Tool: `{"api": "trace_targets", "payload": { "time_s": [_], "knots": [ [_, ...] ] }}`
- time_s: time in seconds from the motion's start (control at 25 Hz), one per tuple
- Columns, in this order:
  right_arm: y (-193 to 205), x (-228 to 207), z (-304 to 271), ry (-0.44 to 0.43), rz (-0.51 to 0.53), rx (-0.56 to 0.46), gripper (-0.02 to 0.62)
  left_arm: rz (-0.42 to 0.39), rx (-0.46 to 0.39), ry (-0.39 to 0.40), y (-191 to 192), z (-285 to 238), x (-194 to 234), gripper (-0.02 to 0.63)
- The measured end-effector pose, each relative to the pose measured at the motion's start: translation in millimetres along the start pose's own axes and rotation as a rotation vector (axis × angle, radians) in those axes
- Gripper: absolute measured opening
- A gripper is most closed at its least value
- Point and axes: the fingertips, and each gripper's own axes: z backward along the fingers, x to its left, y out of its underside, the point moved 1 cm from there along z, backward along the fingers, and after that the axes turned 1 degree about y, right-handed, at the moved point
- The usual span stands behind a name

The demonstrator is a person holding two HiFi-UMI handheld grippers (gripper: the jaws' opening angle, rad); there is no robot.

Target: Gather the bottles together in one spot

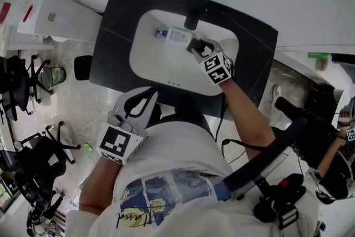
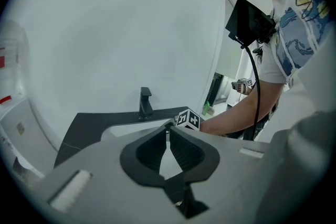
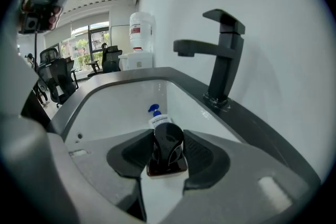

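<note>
A white basin is set in a dark counter. Inside it lies a white bottle with a blue cap, also seen in the right gripper view as the white bottle just beyond the jaws. My right gripper reaches into the basin under the black tap. Its jaws have closed in on a dark, glossy bottle, and both pads touch its sides. My left gripper hangs at the counter's near edge, shut with nothing in it, its tips meeting.
The black tap stands on the counter's back rim beside a white wall. A water-cooler jug and office chairs stand off to the left. Black chairs fill the floor at the left.
</note>
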Motion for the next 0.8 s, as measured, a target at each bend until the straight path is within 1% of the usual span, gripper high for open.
{"api": "trace_targets", "payload": {
  "time_s": [0.2, 0.4, 0.6, 0.8],
  "knots": [
    [-20.4, -5.8, 24.7, 0.023, 0.001, -0.036, 0.172, -0.021, -0.010, 0.051, -5.9, -5.7, 2.2, 0.023],
    [-39.4, -15.5, 48.5, 0.034, 0.026, -0.071, 0.170, -0.036, -0.009, 0.098, -8.0, -12.7, -1.9, 0.023],
    [-63.1, -30.9, 71.0, 0.024, 0.063, -0.107, 0.170, -0.046, -0.015, 0.127, -12.6, -17.2, -4.0, 0.023],
    [-85.9, -61.8, 84.9, 0.020, 0.114, -0.138, 0.170, -0.049, -0.020, 0.132, -15.3, -24.1, -3.6, 0.023]
  ]
}}
